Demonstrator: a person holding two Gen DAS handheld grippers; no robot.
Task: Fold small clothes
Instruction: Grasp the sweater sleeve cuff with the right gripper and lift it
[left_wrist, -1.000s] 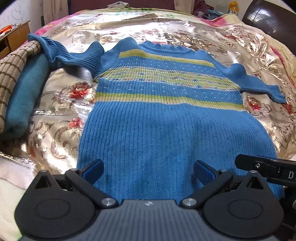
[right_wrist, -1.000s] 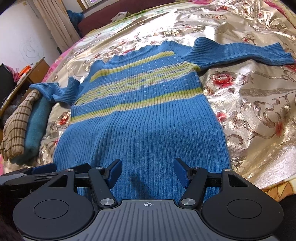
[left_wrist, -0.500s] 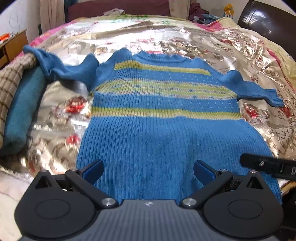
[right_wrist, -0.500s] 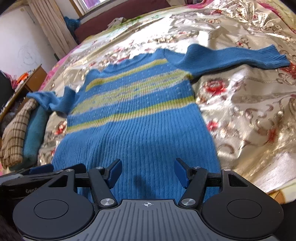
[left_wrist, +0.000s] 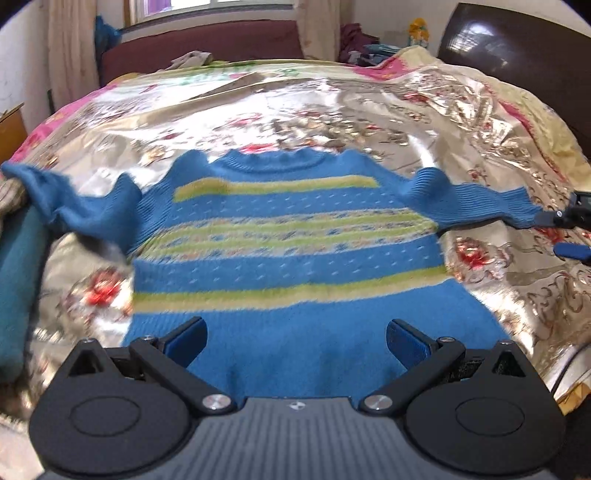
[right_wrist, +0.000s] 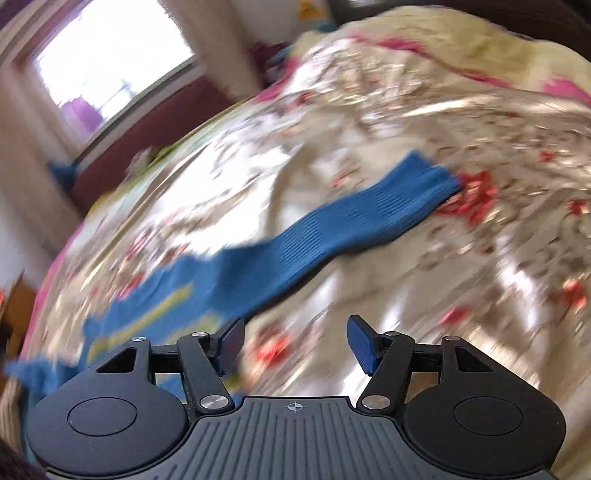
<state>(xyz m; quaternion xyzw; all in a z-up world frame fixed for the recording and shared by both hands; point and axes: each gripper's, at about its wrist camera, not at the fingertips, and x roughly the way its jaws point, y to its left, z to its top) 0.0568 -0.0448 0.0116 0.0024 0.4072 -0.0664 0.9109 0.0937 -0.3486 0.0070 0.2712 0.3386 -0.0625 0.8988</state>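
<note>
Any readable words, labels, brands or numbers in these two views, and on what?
None can be read. The left gripper and right gripper bodies bear only a small crosshair mark, no lettering. The sweater and bedspread show patterns only; the right view is heavily blurred.

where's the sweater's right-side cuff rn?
Left wrist view: cuff lies far right on the gold bedspread, beside the right gripper.

Motion blur smears the bedspread (right_wrist: 424, 258) and sweater (right_wrist: 155, 314) in the right wrist view.
</note>
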